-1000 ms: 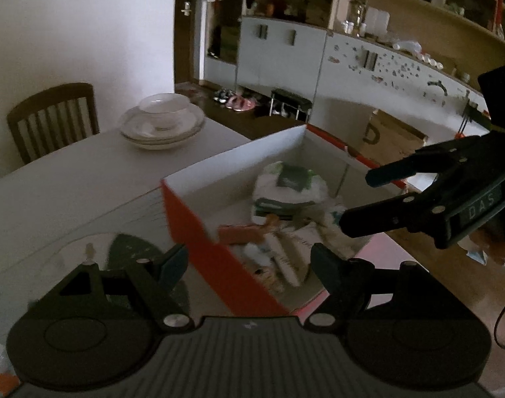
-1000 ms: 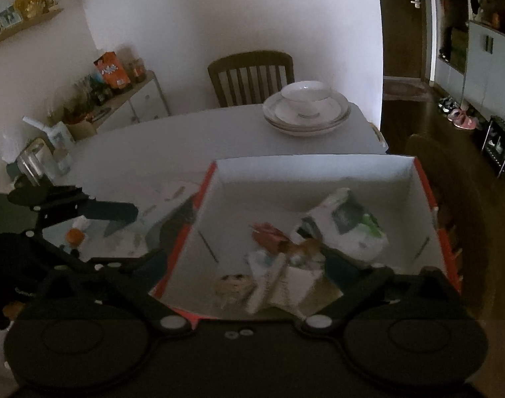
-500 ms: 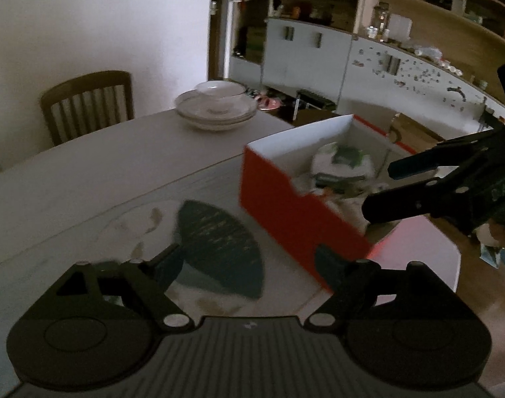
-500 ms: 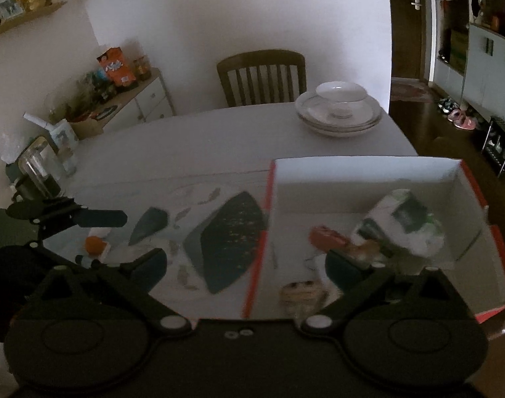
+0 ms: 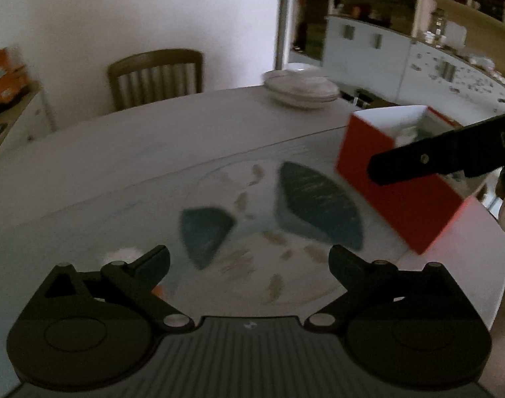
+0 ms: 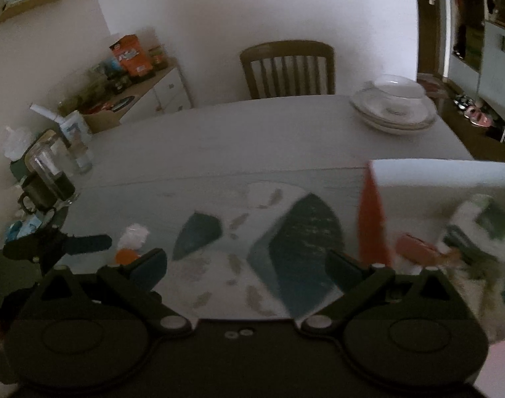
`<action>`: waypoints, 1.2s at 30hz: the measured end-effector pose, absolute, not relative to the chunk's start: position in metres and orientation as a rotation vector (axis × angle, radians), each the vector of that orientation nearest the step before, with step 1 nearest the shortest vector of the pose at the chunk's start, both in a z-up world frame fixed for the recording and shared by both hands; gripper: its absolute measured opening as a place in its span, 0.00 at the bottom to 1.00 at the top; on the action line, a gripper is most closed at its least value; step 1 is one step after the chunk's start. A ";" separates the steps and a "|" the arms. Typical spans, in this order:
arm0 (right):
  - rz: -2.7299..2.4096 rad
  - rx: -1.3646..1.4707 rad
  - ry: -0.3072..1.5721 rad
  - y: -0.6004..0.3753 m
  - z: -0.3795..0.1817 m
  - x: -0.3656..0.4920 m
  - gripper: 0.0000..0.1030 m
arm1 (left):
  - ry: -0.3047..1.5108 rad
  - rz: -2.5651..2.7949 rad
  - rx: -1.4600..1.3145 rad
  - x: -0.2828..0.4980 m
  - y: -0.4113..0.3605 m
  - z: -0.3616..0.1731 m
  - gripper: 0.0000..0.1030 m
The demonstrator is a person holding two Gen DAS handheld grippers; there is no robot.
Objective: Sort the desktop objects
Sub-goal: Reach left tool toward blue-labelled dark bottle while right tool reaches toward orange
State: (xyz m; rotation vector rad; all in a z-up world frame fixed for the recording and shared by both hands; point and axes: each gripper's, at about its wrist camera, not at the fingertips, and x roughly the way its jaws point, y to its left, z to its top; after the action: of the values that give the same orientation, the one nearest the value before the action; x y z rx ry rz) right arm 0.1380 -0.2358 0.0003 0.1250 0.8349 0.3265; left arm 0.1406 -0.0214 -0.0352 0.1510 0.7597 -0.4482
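Observation:
A red box (image 5: 395,179) with white inside stands on the right of the table; in the right wrist view the box (image 6: 371,219) holds a tissue pack (image 6: 481,222) and other small items. A small white and orange object (image 6: 129,245) lies on the placemat (image 6: 272,242) at the left, just ahead of my left gripper (image 6: 86,243). My left gripper (image 5: 249,262) is open and empty above the placemat (image 5: 285,205). My right gripper (image 6: 247,265) is open and empty; its finger (image 5: 434,156) shows over the box.
Stacked plates with a bowl (image 6: 393,106) sit at the table's far right. A chair (image 6: 288,68) stands behind the table. Glass jars and cups (image 6: 50,169) crowd the left edge. A cabinet with snack bags (image 6: 133,66) stands by the wall.
Both grippers have swung left, away from the box and over the placemat. The small white and orange object has come into view near the left gripper.

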 end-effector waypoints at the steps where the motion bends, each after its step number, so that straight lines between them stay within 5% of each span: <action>1: 0.330 0.122 0.834 -0.229 0.000 0.140 0.99 | 0.762 -0.435 0.149 0.141 -0.016 -0.037 0.99; 36: 0.434 0.018 0.948 -0.061 -0.064 0.178 0.87 | 0.796 -0.166 0.118 0.148 0.050 -0.104 0.99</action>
State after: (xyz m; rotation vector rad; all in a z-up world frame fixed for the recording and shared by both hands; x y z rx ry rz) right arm 0.1775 -0.0614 -0.0636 0.0177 0.9477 0.4336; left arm 0.1478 0.0499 -0.1041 0.1183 0.7963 -0.1663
